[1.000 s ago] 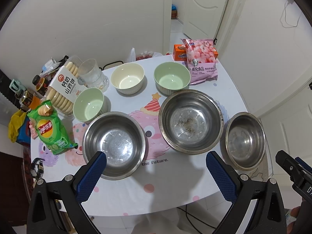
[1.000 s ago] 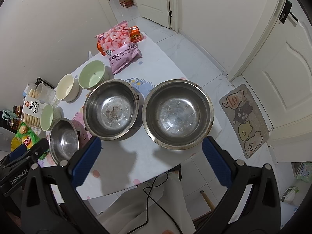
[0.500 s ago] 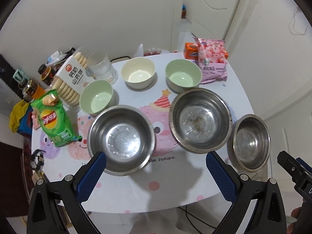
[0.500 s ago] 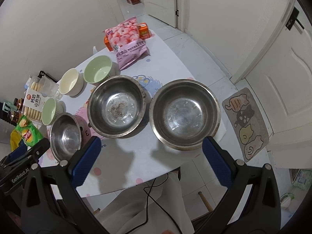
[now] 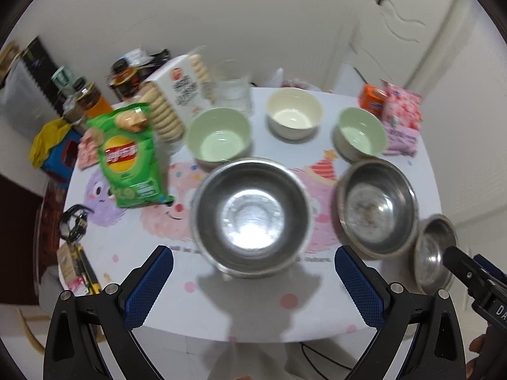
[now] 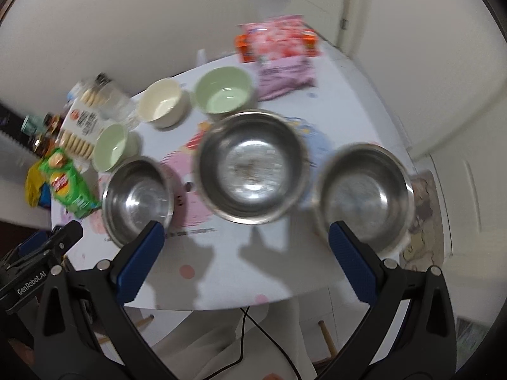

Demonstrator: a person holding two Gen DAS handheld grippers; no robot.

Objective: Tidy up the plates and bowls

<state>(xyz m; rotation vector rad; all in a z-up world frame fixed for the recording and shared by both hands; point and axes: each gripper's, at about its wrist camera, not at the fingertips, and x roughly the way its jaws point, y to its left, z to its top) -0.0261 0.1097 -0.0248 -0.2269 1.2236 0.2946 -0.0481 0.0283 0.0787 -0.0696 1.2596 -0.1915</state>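
Observation:
Three steel bowls stand in a row on the round table [image 5: 253,310]. In the left wrist view they are the left one [image 5: 250,215], the middle one [image 5: 377,209] and the right one [image 5: 435,253]. Behind them sit a green bowl [image 5: 218,134], a cream bowl [image 5: 293,115] and another green bowl [image 5: 361,134]. My left gripper [image 5: 252,255] hangs open above the near rim of the left steel bowl. My right gripper [image 6: 246,227] is open and empty, in front of the middle steel bowl [image 6: 252,166], with the right steel bowl [image 6: 364,190] beside it.
A green chips bag [image 5: 130,158], a biscuit pack [image 5: 177,98] and a glass [image 5: 231,91] crowd the table's left side. A pink snack bag [image 5: 401,110] and an orange box [image 5: 372,99] lie at the back right. Bottles [image 5: 82,95] stand beyond the left edge. A cable [image 6: 244,332] hangs under the table.
Both grippers have swung left and lower toward the table, blurring the views. The left steel bowl is now centred for the left gripper, the middle one for the right. No bowl moved.

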